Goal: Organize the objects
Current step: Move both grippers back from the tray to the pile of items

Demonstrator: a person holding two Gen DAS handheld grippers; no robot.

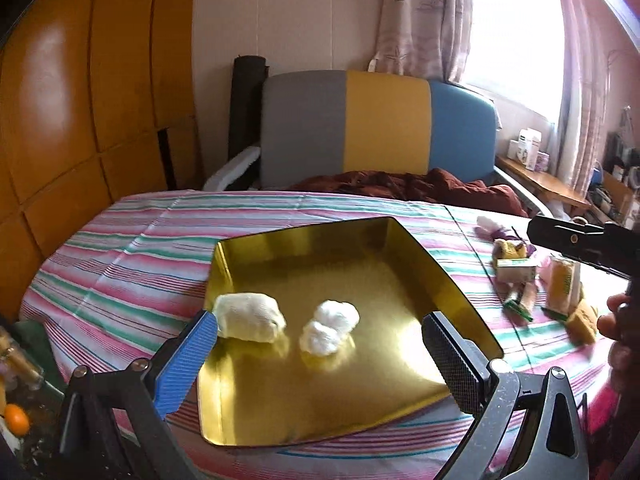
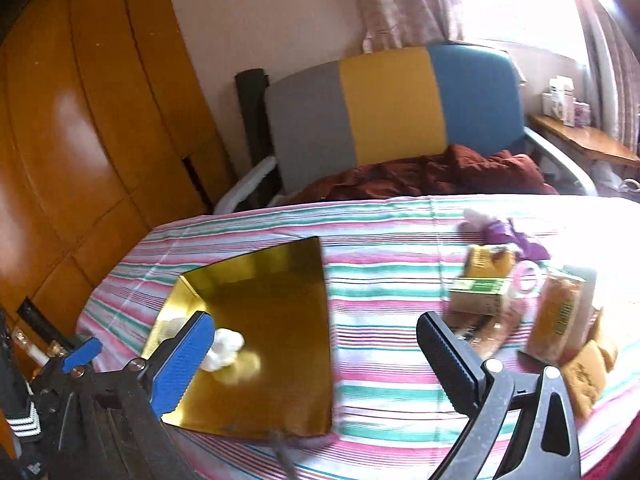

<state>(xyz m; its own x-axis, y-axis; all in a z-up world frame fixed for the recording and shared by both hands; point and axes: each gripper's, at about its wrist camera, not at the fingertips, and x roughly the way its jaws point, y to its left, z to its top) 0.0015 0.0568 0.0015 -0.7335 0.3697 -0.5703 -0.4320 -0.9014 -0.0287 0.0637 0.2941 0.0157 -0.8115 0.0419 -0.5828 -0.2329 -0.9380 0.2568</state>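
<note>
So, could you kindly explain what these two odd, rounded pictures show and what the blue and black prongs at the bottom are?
No robot here: a person holds a two-finger gripper in each hand, each carrying a fisheye camera looking along its fingers. One picture is the left gripper, open and empty over a gold tray that holds a cream cloth roll and a clump of cotton balls. The other is the right gripper, also open and empty. Everything sits on a striped cloth. Right of the tray lies a loose pile: a green-and-white box, an orange carton and blurred small items.
</note>
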